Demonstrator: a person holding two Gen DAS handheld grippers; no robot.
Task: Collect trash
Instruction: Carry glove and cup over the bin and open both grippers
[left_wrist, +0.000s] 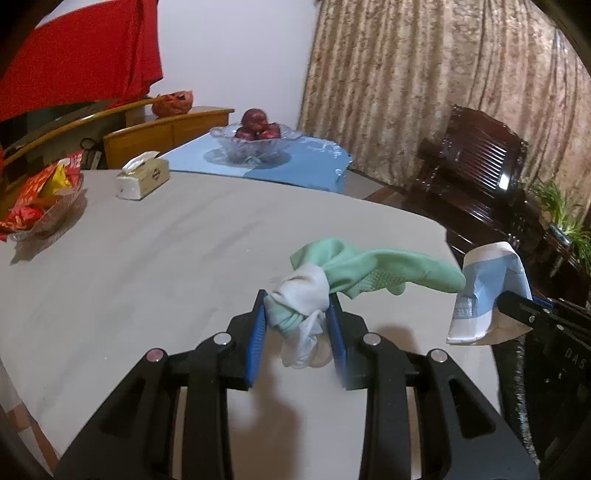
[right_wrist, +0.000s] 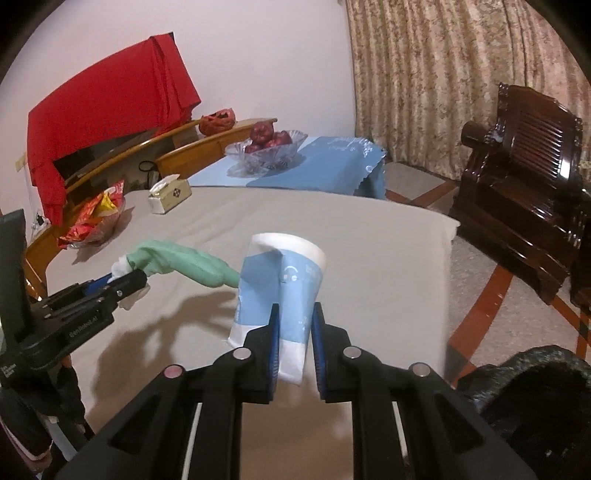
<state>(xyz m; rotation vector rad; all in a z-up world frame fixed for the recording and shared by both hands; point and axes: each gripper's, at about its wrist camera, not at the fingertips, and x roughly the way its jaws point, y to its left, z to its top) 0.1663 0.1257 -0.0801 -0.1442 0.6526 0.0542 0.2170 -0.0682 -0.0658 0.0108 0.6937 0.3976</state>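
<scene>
Both pieces look light: the left tongs (left_wrist: 297, 325) clench the limp green rubber glove (left_wrist: 373, 271) at its bunched cuff, the right tongs (right_wrist: 295, 334) pinch the crushable paper cup (right_wrist: 280, 284) near its base.

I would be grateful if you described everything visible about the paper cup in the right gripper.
The paper cup is pale blue with a white rim and white base band, bearing faint white print. It looks like thin paper, crushed flat, its mouth folded in and a crease running down its side. The right gripper pinches its lower part between blue pads, holding it roughly upright above the grey table, clear of the surface. The tip of the green glove held by the left gripper reaches its side; contact is unclear.
</scene>
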